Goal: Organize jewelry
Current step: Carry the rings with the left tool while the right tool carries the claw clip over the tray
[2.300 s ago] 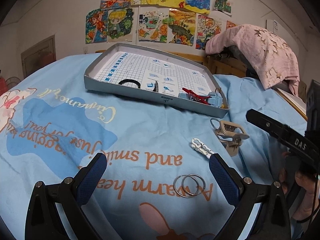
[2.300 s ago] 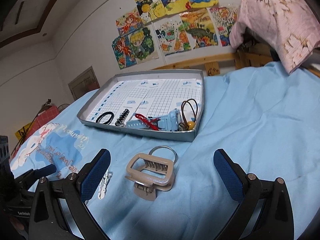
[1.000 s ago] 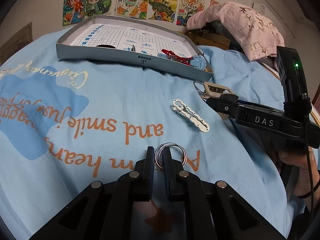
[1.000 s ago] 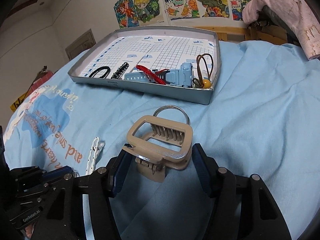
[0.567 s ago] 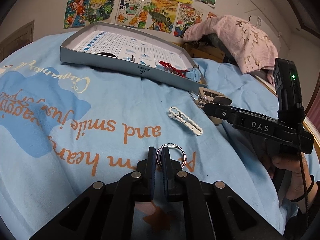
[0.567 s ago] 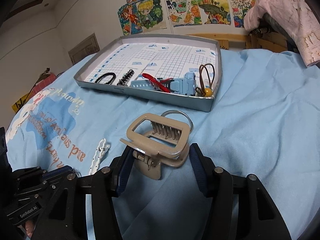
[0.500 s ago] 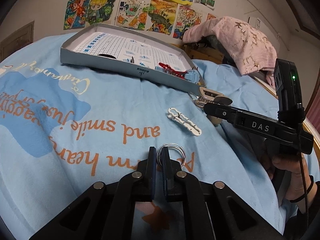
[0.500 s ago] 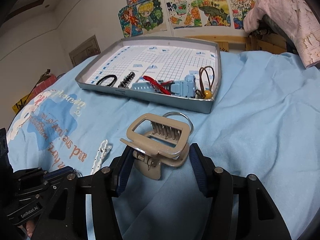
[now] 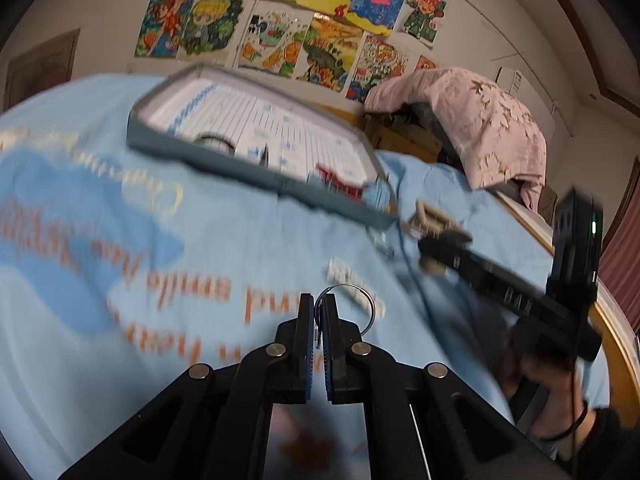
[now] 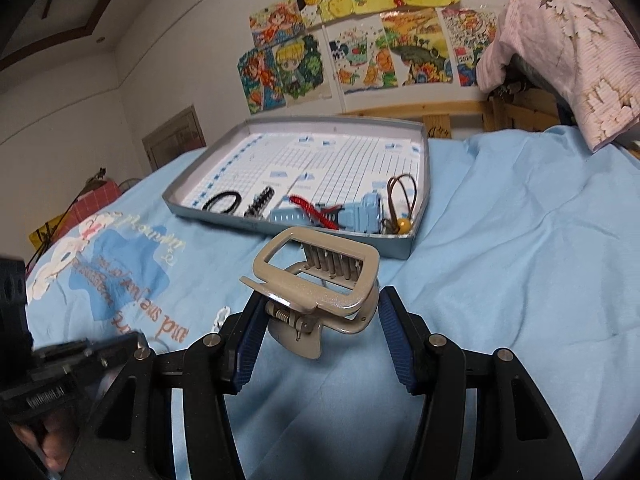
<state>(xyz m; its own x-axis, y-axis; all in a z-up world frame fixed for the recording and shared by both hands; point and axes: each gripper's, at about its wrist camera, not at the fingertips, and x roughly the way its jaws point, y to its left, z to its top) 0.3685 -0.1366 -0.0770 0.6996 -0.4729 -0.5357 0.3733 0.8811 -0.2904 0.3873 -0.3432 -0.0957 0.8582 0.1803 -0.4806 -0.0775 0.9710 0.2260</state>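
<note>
Left claw (image 9: 319,322): pads nearly together, pinching the near rim of the silver ring (image 9: 347,307). Ring sticks out ahead of the pads and to frame right, and looks lifted off the blue bedsheet (image 9: 224,240). Heavy motion blur in this view, so I can't tell whether it's one ring or two stacked.

Right claw (image 10: 316,330): closed partway onto the beige hair clip (image 10: 320,284), pads on its two sides near the spring hinge. Clip's rectangular frame and teeth point away from the claw, up-frame, and it appears clear of the sheet.

Key relation: grey tray (image 10: 420,200) lies straight ahead of both claws.
- Right wrist view: tray at frame centre, just above the clip; its near wall is directly behind the clip's top edge. Short carry.
- Left wrist view: tray at upper centre-left, its long axis running diagonally from upper left to centre right. Longer carry.
- Judgement: right claw is the nearer one.

Tray's near right end is already crowded: blue watch (image 10: 352,212), red piece (image 10: 316,208) lying across it, brown hair tie (image 10: 400,196). Black hair tie (image 10: 224,202) and dark beaded piece (image 10: 260,202) lie further left. Gridded floor behind them is bare, so that's probably where to drop.

White clip (image 9: 352,280) lies on the sheet just beyond the ring, not picked up.
</note>
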